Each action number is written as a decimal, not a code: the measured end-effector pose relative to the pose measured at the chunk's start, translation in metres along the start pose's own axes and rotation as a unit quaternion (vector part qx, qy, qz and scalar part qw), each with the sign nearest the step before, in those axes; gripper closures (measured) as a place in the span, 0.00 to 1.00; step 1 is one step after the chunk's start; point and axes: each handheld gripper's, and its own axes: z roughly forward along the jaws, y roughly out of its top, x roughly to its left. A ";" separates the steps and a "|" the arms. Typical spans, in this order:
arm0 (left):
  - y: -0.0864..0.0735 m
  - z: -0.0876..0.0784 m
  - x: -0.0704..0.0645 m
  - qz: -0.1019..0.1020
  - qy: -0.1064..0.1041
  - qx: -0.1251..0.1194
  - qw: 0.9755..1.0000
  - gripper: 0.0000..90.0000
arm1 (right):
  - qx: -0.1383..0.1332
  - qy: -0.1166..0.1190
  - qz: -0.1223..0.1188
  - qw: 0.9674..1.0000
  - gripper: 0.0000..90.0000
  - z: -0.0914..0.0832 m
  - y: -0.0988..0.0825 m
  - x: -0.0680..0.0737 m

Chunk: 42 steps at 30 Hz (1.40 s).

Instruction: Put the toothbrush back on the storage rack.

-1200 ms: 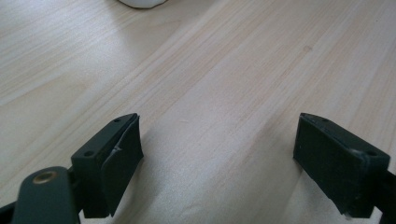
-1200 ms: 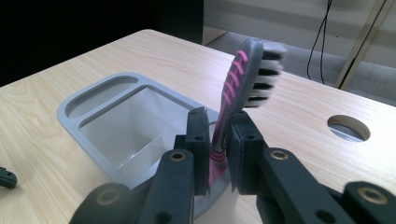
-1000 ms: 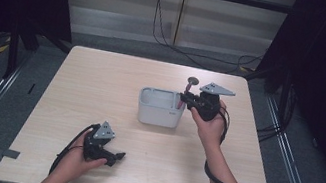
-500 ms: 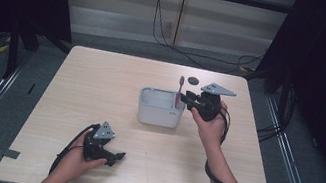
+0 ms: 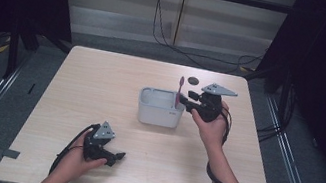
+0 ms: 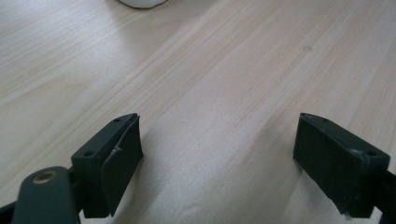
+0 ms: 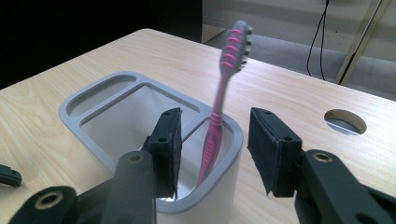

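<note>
A pink toothbrush [image 5: 179, 92] [image 7: 219, 116] stands nearly upright, head up and slightly blurred, in the right-hand compartment of a white and grey holder [image 5: 159, 116] [image 7: 95, 92] near the table's middle. My right gripper [image 5: 184, 104] [image 7: 212, 144] is right beside the holder, open, its jaws on either side of the handle without touching it. The left gripper [image 5: 119, 156] [image 6: 217, 154] rests low on the wood near the front left, open, with bare table between its jaws.
A round hole [image 5: 194, 80] [image 7: 344, 121] is cut in the wooden table [image 5: 101, 85] just behind the right gripper. Cables trail from both grippers toward the front edge. Dark floor and rails surround the table.
The right gripper carried the toothbrush left over the holder and opened; the brush now stands in the holder. The left gripper has stayed put.
</note>
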 end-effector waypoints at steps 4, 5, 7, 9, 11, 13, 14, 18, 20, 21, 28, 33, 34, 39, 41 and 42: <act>0.000 0.000 0.000 -0.001 0.000 -0.001 1.000 0.17 | 0.002 0.002 0.003 1.000 0.54 -0.001 0.000 0.000; 0.000 0.000 0.000 -0.001 0.001 0.000 1.000 0.17 | 0.004 0.001 0.005 1.000 0.52 -0.002 0.001 0.000; 0.000 0.000 -0.001 -0.002 0.002 0.000 1.000 0.17 | 0.004 0.005 0.010 1.000 0.51 -0.003 0.001 -0.001; 0.000 0.000 -0.001 -0.002 0.003 0.000 1.000 0.17 | 0.005 0.004 0.011 1.000 0.50 -0.003 0.001 -0.001; 0.000 0.000 -0.001 -0.002 0.003 0.000 1.000 0.17 | 0.005 0.006 0.013 1.000 0.48 -0.004 0.001 -0.002; 0.000 -0.001 -0.001 -0.002 0.001 0.000 1.000 0.17 | 0.005 0.007 0.010 1.000 0.47 -0.005 0.001 -0.002; 0.000 0.000 0.000 -0.001 0.002 -0.001 1.000 0.17 | 0.003 0.006 0.010 1.000 0.46 -0.006 0.001 -0.002; 0.000 -0.001 -0.001 -0.002 0.003 0.000 1.000 0.17 | 0.009 0.012 0.012 1.000 0.43 -0.008 0.001 -0.002; 0.000 -0.001 -0.001 -0.002 0.002 0.000 1.000 0.17 | 0.010 0.013 0.011 1.000 0.42 -0.010 0.002 -0.002; 0.000 -0.001 -0.001 -0.002 0.002 -0.001 1.000 0.17 | 0.009 0.014 0.009 1.000 0.42 -0.011 0.002 -0.003; 0.000 0.000 -0.001 -0.002 0.002 -0.001 1.000 0.17 | 0.012 0.019 0.002 1.000 0.38 -0.015 0.003 -0.002; 0.000 0.000 -0.001 -0.002 0.003 -0.001 1.000 0.17 | 0.015 0.026 -0.003 1.000 0.34 -0.017 0.003 -0.001; 0.000 0.000 -0.001 -0.002 0.003 -0.001 1.000 0.17 | 0.018 0.028 -0.005 0.999 0.32 -0.018 0.003 0.000; 0.000 0.000 -0.001 -0.002 0.002 -0.001 1.000 0.17 | 0.024 0.034 -0.009 0.999 0.30 -0.021 0.002 0.000; 0.000 0.000 -0.001 -0.002 0.003 -0.001 1.000 0.17 | 0.024 0.034 -0.010 0.999 0.30 -0.022 0.001 -0.001; 0.000 0.000 -0.001 -0.003 0.002 -0.001 1.000 0.17 | 0.028 0.033 -0.010 0.999 0.29 -0.023 0.001 -0.001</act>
